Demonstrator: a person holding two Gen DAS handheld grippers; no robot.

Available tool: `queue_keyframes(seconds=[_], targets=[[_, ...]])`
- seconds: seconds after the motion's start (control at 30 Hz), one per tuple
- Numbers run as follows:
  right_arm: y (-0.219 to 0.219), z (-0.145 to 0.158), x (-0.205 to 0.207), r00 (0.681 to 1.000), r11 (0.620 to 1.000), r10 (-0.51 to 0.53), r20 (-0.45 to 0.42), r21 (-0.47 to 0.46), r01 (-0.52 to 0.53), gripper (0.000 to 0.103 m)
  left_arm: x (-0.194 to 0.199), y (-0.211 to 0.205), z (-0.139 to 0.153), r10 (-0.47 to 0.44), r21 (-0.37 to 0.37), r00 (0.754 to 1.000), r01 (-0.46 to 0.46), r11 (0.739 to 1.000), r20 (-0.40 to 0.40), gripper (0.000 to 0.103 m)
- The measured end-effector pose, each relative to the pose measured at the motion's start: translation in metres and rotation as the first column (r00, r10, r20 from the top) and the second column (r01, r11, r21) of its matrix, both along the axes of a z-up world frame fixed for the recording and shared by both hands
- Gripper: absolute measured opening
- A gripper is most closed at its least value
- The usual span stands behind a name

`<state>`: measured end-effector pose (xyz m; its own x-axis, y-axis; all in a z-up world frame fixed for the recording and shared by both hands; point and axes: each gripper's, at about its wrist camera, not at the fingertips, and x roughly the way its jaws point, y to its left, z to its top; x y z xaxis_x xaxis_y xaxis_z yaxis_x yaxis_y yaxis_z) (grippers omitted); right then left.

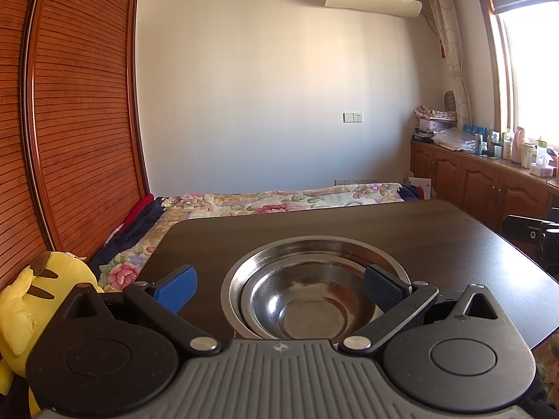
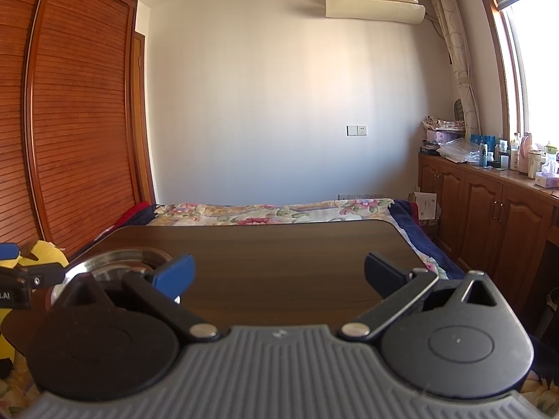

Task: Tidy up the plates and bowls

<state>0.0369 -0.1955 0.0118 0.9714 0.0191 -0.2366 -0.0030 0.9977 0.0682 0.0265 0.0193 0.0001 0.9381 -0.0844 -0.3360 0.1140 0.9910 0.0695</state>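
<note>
Left gripper (image 1: pixel 279 288) spread wide, holding nothing, poised level just short of the bowl (image 1: pixel 307 300). Bowl dead ahead between the blue fingers (image 1: pixel 176 288), nested in a wider plate (image 1: pixel 244 265) on the counter (image 1: pixel 436 244), near its front edge. Round stack, so no long axis to line up with. Clearly the nearer arm. Right gripper (image 2: pixel 277 276) likewise spread and empty, aimed over bare counter (image 2: pixel 279 262), with the plate (image 2: pixel 115 256) well off to its left. Probably stacked already; any further move likely the left's, straight ahead.
</note>
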Motion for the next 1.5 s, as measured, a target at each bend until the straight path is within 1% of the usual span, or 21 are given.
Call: queue_keyframes(seconds=[1.5], targets=[[-0.0078,-0.0011,-0.001,1.0,1.0,-0.005,0.006,0.009,0.005,0.103,-0.0003,-0.0006,0.0021,0.0,0.003,1.0,0.0,1.0,0.001,0.103]])
